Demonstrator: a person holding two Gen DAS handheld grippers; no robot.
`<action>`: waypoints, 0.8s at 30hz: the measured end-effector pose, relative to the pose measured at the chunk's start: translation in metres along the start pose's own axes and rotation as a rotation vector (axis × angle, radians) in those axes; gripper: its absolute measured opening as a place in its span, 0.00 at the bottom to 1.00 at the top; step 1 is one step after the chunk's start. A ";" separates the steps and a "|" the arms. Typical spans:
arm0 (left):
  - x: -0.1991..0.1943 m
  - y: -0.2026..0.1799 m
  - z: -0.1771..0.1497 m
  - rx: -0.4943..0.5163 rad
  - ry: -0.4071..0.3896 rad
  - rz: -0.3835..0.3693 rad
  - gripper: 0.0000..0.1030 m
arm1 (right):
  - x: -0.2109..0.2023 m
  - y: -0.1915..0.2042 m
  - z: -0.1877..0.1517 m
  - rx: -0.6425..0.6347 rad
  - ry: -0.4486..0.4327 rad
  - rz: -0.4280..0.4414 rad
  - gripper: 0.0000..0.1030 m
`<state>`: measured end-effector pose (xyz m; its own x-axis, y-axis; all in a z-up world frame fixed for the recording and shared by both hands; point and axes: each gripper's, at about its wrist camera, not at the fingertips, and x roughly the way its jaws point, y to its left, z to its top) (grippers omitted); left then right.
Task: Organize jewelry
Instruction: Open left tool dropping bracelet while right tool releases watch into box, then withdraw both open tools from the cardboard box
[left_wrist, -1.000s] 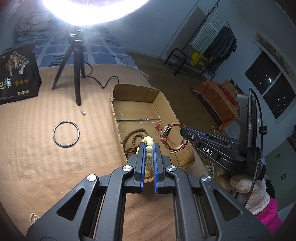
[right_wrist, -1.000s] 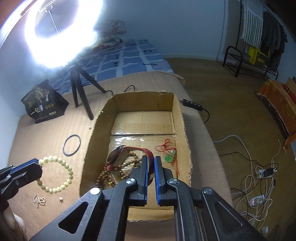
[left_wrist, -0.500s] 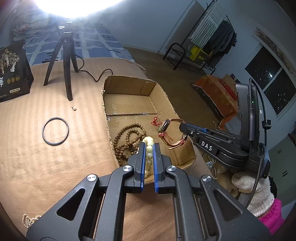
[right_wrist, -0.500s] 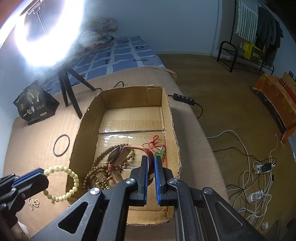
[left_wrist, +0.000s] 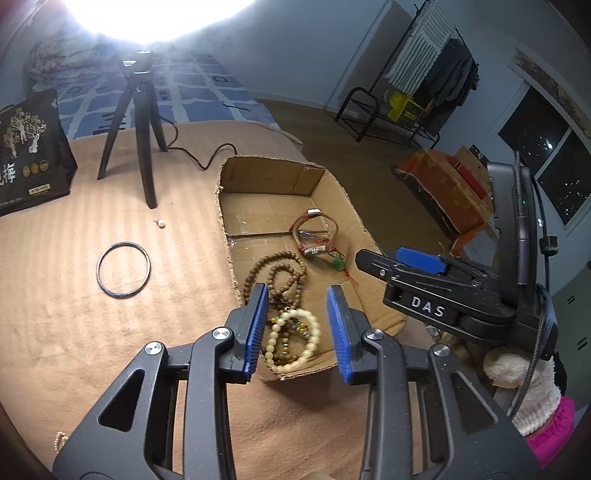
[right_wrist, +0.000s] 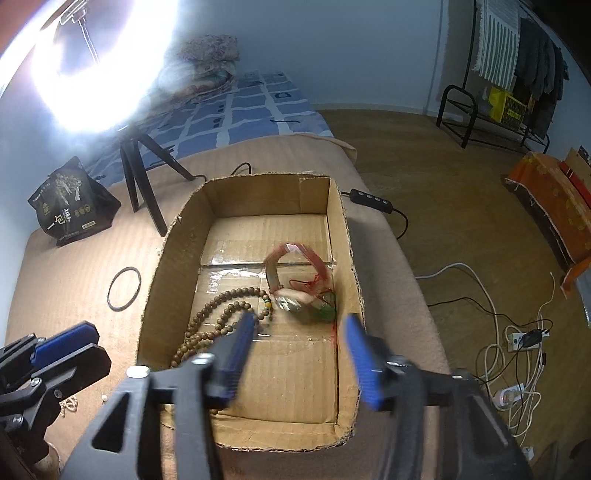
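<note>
Right gripper (left_wrist: 397, 260) (marked "DAS") gapes above box (left_wrist: 332, 184).

Cardboard box (left_wrist: 334, 192): matt, rough corrugated walls, glossy tape on floor. Inside it, wooden bead strand (left_wrist: 275, 275), pale glossy bead bracelet (left_wrist: 293, 341). Beside it, ribbed cloth blanket (left_wrist: 66, 295).

A bed (left_wrist: 55, 332) with a tan blanket carries a cardboard box (left_wrist: 354, 218) at centre; a tripod (left_wrist: 142, 140), black bag (left_wrist: 26, 155) and dark ring (left_wrist: 123, 268) lie left.
</note>
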<state>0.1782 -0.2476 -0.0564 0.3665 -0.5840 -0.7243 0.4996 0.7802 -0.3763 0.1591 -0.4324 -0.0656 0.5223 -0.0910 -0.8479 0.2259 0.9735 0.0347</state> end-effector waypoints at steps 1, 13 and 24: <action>-0.001 0.001 0.000 0.000 -0.002 0.004 0.32 | -0.001 0.001 0.000 -0.007 0.000 -0.002 0.61; -0.017 0.009 0.000 0.021 -0.022 0.070 0.57 | -0.015 0.013 0.000 -0.045 -0.023 0.005 0.85; -0.051 0.025 -0.003 0.044 -0.049 0.132 0.61 | -0.031 0.021 0.000 -0.059 -0.041 0.026 0.88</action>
<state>0.1696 -0.1979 -0.0308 0.4682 -0.4881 -0.7366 0.4784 0.8408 -0.2531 0.1474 -0.4090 -0.0387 0.5604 -0.0731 -0.8250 0.1639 0.9862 0.0240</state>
